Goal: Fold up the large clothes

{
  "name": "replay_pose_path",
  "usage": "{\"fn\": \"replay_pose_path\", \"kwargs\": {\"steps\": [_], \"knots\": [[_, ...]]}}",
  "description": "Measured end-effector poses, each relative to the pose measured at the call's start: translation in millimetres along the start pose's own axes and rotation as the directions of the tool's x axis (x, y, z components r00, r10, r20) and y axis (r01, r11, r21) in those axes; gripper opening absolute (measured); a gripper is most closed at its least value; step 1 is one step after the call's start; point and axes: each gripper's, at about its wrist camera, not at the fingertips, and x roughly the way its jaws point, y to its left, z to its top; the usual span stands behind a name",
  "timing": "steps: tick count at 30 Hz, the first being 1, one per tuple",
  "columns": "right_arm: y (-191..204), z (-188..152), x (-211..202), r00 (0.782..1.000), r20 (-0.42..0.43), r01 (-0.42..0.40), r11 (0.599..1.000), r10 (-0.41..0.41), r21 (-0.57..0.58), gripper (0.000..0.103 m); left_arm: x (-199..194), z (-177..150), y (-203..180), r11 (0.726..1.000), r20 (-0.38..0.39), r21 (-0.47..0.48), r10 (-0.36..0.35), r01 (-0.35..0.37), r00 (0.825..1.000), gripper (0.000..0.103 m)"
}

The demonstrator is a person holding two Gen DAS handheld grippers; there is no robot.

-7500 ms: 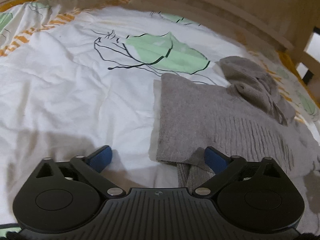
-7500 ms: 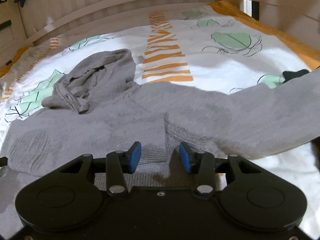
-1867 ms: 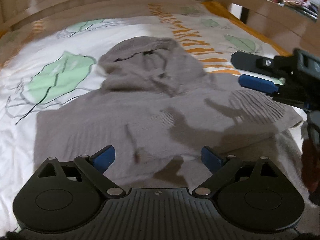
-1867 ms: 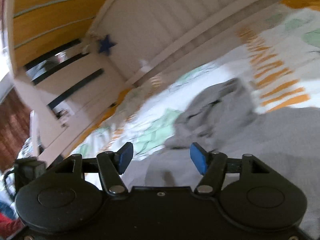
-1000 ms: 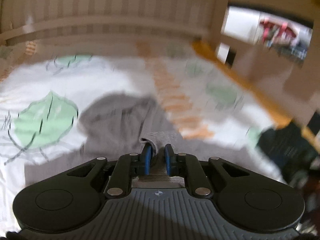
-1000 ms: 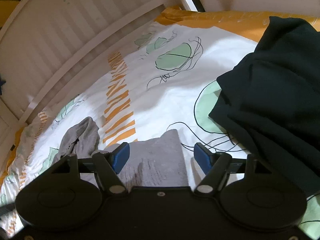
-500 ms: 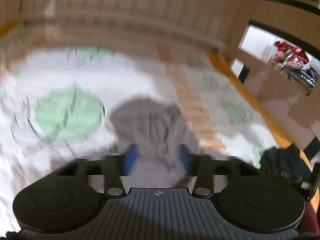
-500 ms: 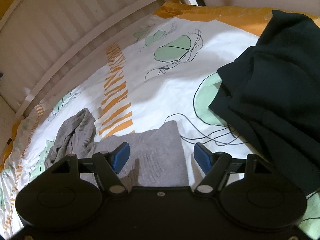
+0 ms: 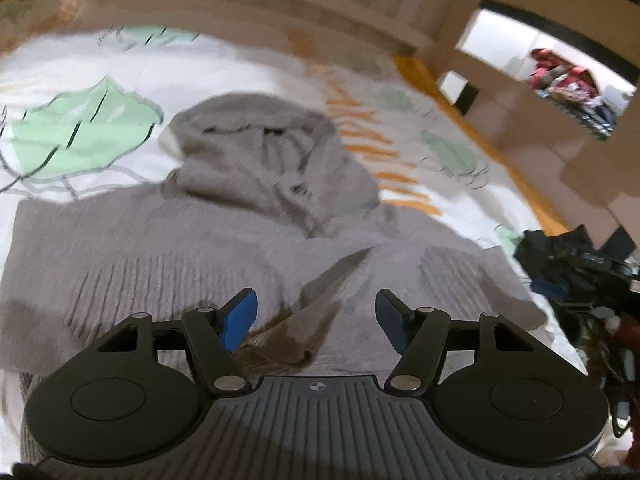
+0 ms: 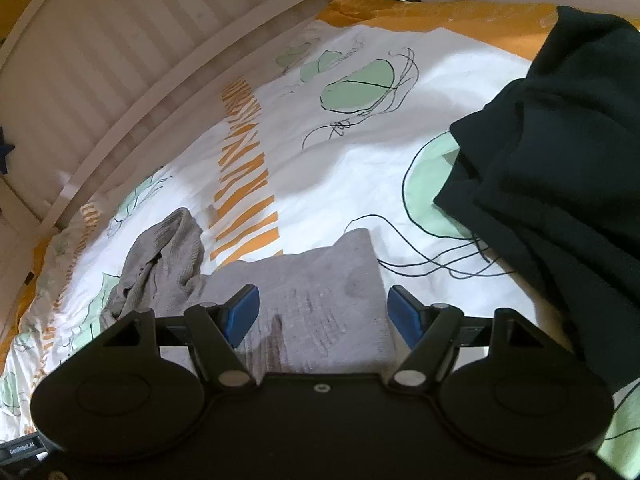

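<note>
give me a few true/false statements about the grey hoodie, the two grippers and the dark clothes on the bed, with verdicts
1. The left gripper is shut on the grey hoodie. False: its jaws stand open with nothing clamped between them.
2. The hood lies at the far end of the hoodie, towards the slatted bed frame. True.
3. The right gripper is open above a flat grey part of the hoodie. True.
4. The dark clothes lie on top of the hoodie. False: they lie on the printed bedsheet, apart from it, to the right.
5. The bedsheet is plain white. False: it has green leaves and orange stripes.
</note>
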Motion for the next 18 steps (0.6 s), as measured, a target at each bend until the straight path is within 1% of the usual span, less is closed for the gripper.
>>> {"fn": "replay_pose_path", "kwargs": {"steps": [2,5,8,11,13,14,15,16,17,18], "knots": [[1,0,0,1.000,-0.001,0.000,1.000,0.000,-0.001,0.074,0,0,-5,1.000,0.017,0.029,0.000,0.000,1.000,0.070],[2,-1,1,1.000,-0.004,0.000,1.000,0.000,-0.003,0.074,12,-3,-10,0.994,-0.014,0.092,0.057,-0.055,0.998,0.070],[3,-2,1,1.000,-0.006,-0.001,1.000,0.001,-0.007,0.074,21,-10,-12,0.985,-0.040,0.155,0.083,-0.076,0.996,0.070],[3,-2,2,1.000,-0.006,0.000,1.000,0.000,-0.007,0.074,28,-17,-21,0.962,-0.046,0.252,0.120,-0.105,0.992,0.070],[3,-2,1,1.000,-0.006,0.000,1.000,0.000,-0.006,0.074,31,-20,-24,0.948,-0.027,0.289,0.150,-0.135,0.988,0.069],[3,-2,1,1.000,-0.005,-0.001,1.000,0.000,-0.005,0.074,32,-19,-25,0.945,-0.010,0.291,0.159,-0.149,0.987,0.063],[2,-2,1,1.000,-0.004,0.000,1.000,0.000,-0.005,0.074,32,-17,-23,0.948,0.005,0.277,0.164,-0.158,0.987,0.047],[2,-2,1,1.000,-0.004,0.001,1.000,-0.001,-0.006,0.074,32,-13,-22,0.954,0.012,0.259,0.156,-0.154,0.988,0.034],[2,-2,1,1.000,-0.003,0.002,1.000,-0.002,-0.007,0.074,32,-10,-19,0.963,0.016,0.235,0.136,-0.136,0.991,0.003],[2,-2,0,1.000,-0.003,0.002,1.000,-0.002,-0.007,0.074,32,-6,-17,0.970,0.012,0.213,0.121,-0.121,0.993,0.004]]}}
